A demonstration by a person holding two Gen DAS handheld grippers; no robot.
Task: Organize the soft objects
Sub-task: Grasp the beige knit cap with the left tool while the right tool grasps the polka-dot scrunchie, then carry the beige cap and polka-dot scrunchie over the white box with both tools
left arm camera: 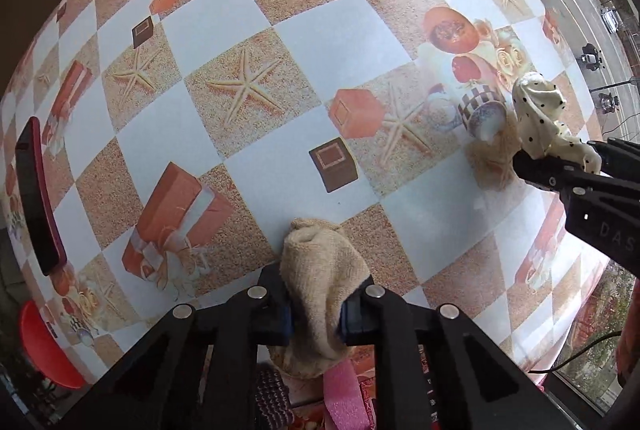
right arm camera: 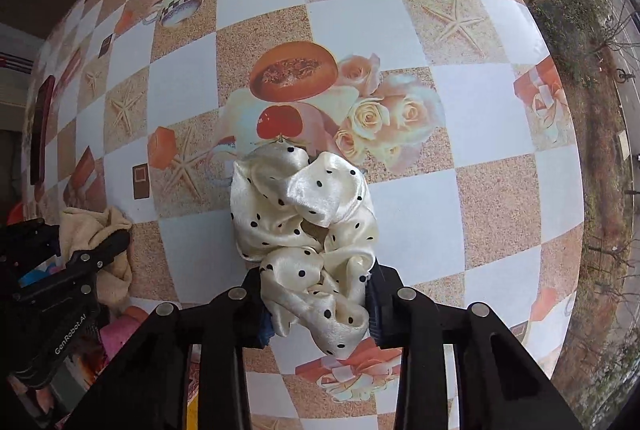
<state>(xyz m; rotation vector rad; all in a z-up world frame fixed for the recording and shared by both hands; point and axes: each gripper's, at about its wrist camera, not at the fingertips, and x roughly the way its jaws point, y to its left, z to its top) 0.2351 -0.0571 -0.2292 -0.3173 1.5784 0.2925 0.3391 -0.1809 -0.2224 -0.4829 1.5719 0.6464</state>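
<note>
The left tool (left arm camera: 316, 314) points down at the tabletop (left arm camera: 304, 42) and is clamped on a beige knitted cloth (left arm camera: 320, 270); its blue pads (left arm camera: 285, 314) press into the cloth from both sides, and the bunched top of the cloth stands up between the two black fingers; in the right wrist view the same tool (right arm camera: 68, 270) shows at the left edge with the beige cloth (right arm camera: 96, 226) bulging out of it. Below the left tool, at the bottom edge of its own view, lie a pink foamy strip (left arm camera: 344, 394) and a dark ribbed knit piece (left arm camera: 272, 402), both partly hidden by the fingers.

The right tool (right arm camera: 320, 306) also points down and grips a cream satin scrunchie with black dots (right arm camera: 304, 222); the lower folds of the scrunchie are pinched between the pads, while its upper loop spreads out above the fingertips over a white square of the cloth pattern; in the left wrist view that tool (left arm camera: 560, 166) comes in from the right with the scrunchie (left arm camera: 540, 118) sticking out of its tip; whether the scrunchie touches the tabletop cannot be told.

The tabletop bears a chequered cover printed with starfish, gift boxes, cups and roses; a dark phone in a red case (left arm camera: 38, 198) lies near its left edge, and a red bowl (left arm camera: 44, 346) shows beyond that edge.
</note>
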